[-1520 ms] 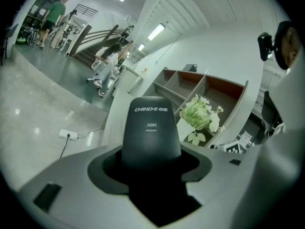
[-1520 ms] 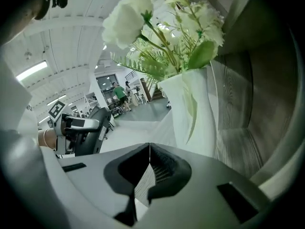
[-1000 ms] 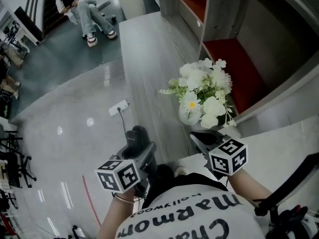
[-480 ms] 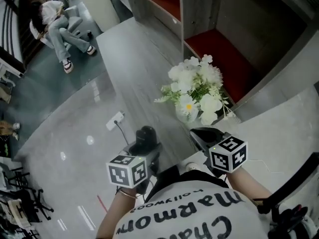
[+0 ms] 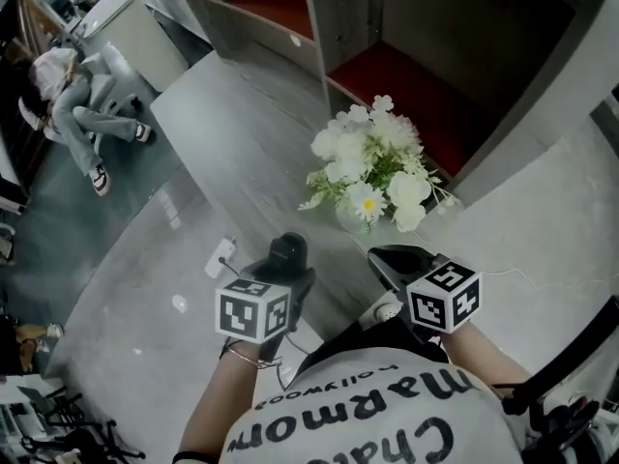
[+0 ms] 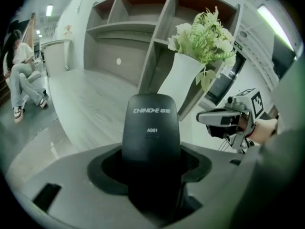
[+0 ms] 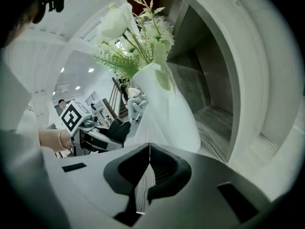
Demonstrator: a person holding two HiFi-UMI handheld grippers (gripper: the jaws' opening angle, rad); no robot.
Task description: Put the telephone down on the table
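Grey floor fills the left of the head view. A seated person (image 5: 82, 104) has slid towards the top left corner over the last second, so the wearer is turning right. A white power strip (image 5: 224, 257) lies on the floor just left of the tools.

Left gripper (image 5: 282, 280): jaws stand fairly wide and are clamped on the black telephone (image 5: 287, 251). In its own view the handset (image 6: 150, 128) stands upright between them, top end outward. The grip has not slackened. The marker cube has drifted a little right and up since a second ago, but the telephone still hangs over floor, short of the table's near left edge.

Vase of white flowers (image 5: 372, 167): sits at the table's left corner and is now more central in the frame.

Right gripper (image 5: 392, 259): jaws together, nothing between them (image 7: 148, 161), held just right of the vase.

White table (image 5: 542, 230): more of it shows at the right than before, bare but for a thin cable.

Judgement: this is still the carry. The turn brings the table into reach, and the set-down has not begun. The open stretch right of the vase looks the safer landing spot.
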